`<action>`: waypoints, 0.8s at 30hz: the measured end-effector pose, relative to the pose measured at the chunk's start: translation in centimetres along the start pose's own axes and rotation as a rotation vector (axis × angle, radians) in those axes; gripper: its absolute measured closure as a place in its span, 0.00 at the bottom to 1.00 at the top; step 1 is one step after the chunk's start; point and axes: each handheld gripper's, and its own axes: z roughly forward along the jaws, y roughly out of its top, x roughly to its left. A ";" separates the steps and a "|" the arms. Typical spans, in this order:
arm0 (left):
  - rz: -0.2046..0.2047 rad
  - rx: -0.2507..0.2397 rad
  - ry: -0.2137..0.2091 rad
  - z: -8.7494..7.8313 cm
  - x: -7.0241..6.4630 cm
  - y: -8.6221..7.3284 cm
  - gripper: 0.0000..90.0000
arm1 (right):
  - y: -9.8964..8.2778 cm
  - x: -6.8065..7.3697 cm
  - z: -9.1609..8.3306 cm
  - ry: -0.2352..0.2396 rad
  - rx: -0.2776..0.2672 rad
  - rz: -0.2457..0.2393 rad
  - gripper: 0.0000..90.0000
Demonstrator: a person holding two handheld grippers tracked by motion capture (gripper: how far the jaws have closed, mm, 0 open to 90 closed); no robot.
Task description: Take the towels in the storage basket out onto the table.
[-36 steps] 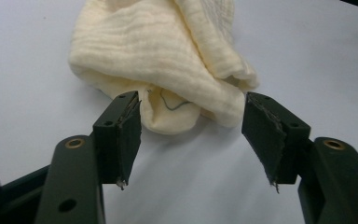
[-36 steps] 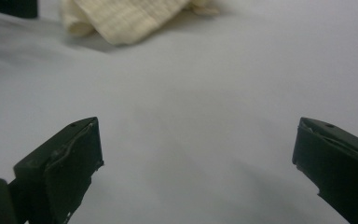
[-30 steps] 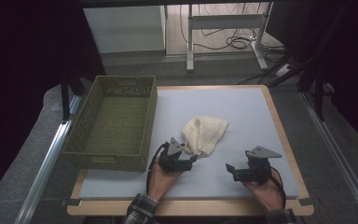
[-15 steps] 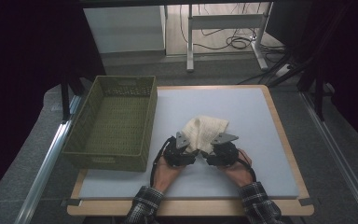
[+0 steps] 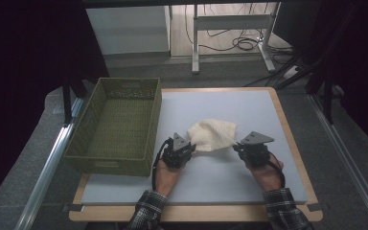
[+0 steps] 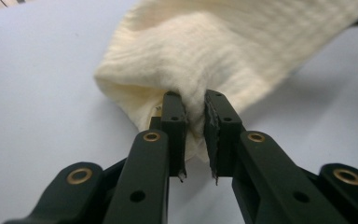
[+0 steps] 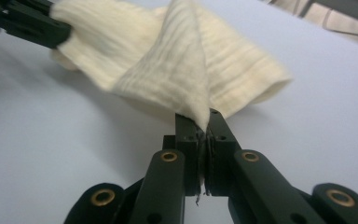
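Both corners taken: I have a cream cloth pinched at two ends on the pale worktop, just beside the green basket, on its open-worktop side. My left hand-held gripper, the one nearer the basket, has just been closing, and its jaws now bite a thick bunched fold of the cloth, a narrow gap left between them where the fabric fills it. My right hand-held gripper, on the cloth's side away from the basket, has likewise just been closing; its jaws stand almost together on a thin corner that rises in a peak from between them.

The cloth hangs in a crumpled span between the two grips, partly raised off the worktop at the held ends and sagging in the middle, not yet flat or folded. The basket stands empty.

As I read it, the grasping stage is done and little else: the cloth remains to be pulled out, straightened or folded, and, if the basket is its destination, carried across to it. None of that has begun.
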 end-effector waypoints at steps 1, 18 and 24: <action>0.000 0.000 0.000 0.0 0.0 0.0 0.88 | 0.0 -0.3 -0.5 -0.008 -0.002 -0.002 0.96; -0.081 0.030 -0.059 -1.0 0.7 -1.0 0.47 | -5.4 -2.3 -5.1 -0.030 0.093 0.052 0.67; -0.050 0.048 -0.072 0.2 0.0 -0.5 0.45 | -3.7 -2.2 -4.8 0.021 0.043 0.072 0.64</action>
